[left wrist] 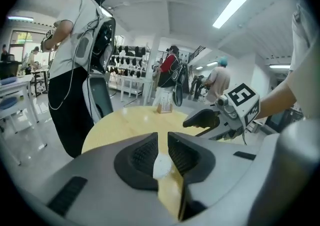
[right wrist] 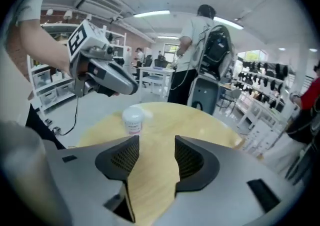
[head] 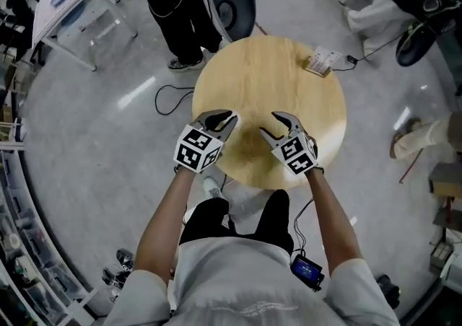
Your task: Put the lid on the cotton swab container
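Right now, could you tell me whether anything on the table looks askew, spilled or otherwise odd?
Nothing stands out. The cotton swab container stands upright on the round table, with nothing spilled around it. A small box sits right at the table's far rim; I cannot tell whether it overhangs.

A light grey short-sleeved T-shirt [head: 245, 285] and black shorts [head: 209, 220] are worn. The grey left tongs [head: 219, 118] and right tongs [head: 272, 124] have black ribbed pads [left wrist: 142, 155] and black-and-white marker cubes [head: 196, 150]; a black cable [head: 294, 233] reaches a small blue-screened device [head: 307, 270].
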Demonstrator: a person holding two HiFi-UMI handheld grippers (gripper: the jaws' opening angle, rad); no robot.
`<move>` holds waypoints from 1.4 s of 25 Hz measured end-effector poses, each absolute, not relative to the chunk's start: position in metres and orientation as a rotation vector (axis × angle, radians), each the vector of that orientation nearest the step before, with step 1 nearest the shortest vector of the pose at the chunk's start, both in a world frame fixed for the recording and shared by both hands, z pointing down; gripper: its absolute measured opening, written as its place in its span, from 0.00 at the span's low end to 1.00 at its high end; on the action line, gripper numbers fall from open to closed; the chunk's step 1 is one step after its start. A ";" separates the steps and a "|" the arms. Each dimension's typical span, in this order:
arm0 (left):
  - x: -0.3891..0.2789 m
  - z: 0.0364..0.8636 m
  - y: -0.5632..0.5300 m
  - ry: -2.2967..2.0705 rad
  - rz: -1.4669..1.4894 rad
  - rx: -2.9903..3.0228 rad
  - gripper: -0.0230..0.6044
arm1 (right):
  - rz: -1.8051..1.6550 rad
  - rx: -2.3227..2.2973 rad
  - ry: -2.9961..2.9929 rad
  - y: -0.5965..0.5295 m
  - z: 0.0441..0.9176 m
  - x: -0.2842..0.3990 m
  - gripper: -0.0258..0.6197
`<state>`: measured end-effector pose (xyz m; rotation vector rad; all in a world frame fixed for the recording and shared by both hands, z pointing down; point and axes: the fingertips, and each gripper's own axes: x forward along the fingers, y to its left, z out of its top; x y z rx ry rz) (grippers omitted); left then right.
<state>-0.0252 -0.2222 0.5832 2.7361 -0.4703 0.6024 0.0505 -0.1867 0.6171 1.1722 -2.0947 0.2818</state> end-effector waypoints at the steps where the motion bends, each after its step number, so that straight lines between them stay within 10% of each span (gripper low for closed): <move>1: -0.022 0.573 -0.222 -0.456 0.591 2.748 0.15 | 0.310 1.247 -2.086 -0.181 0.602 0.066 0.42; 9: 0.004 0.470 -0.209 -0.350 0.541 2.935 0.08 | 0.298 1.706 -1.991 -0.141 0.470 0.143 0.09; 35: 0.059 0.267 -0.196 -0.748 0.299 3.231 0.07 | -0.229 1.781 -2.054 -0.118 0.253 0.226 0.08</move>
